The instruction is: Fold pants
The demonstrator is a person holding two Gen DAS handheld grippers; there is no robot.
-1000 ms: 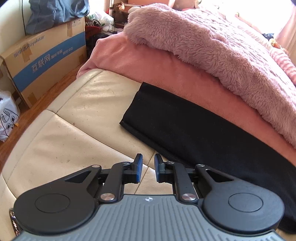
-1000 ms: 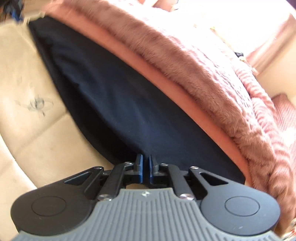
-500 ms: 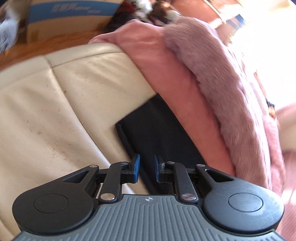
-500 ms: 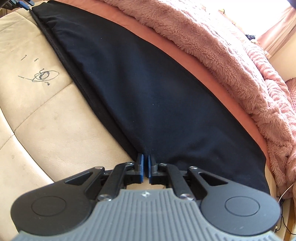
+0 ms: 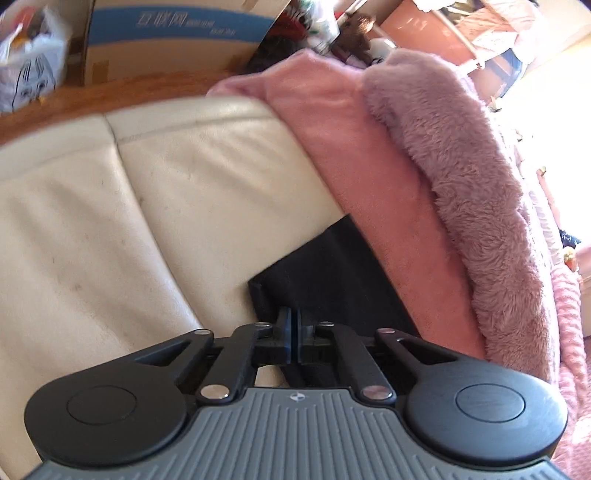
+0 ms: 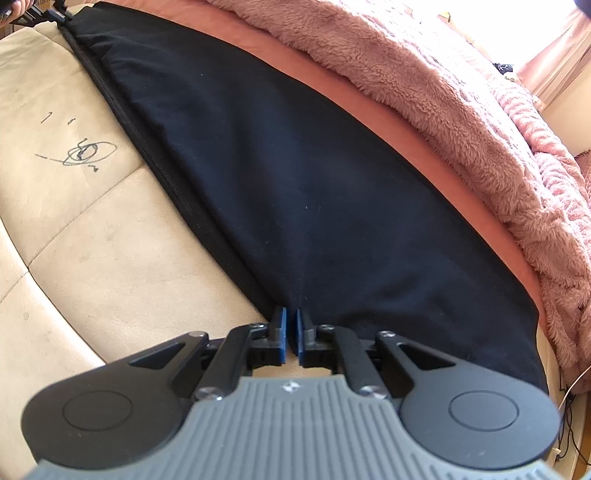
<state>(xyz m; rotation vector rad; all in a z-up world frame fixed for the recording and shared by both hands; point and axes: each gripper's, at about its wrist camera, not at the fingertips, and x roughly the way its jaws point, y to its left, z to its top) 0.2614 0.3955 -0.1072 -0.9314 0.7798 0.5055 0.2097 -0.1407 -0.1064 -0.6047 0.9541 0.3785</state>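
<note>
Black pants (image 6: 295, 177) lie flat along a cream leather sofa (image 6: 92, 251), their far edge against pink blankets. My right gripper (image 6: 290, 325) is shut on the near edge of the pants at the wide end. My left gripper (image 5: 291, 325) is shut on the narrow end of the pants (image 5: 332, 273), at its near corner. The left gripper also shows small at the far top left of the right wrist view (image 6: 55, 14), at the pants' narrow end.
A pink blanket (image 5: 332, 147) and a fluffy mauve blanket (image 5: 461, 166) are piled behind the pants. A cardboard box (image 5: 177, 40) and a white plastic bag (image 5: 29, 62) stand on the wooden floor beyond the sofa. Pen scribbles (image 6: 85, 153) mark the sofa.
My left gripper moved onto the narrow end of the pants and closed on it. My right gripper stayed shut at the wide end; its view steadied.
</note>
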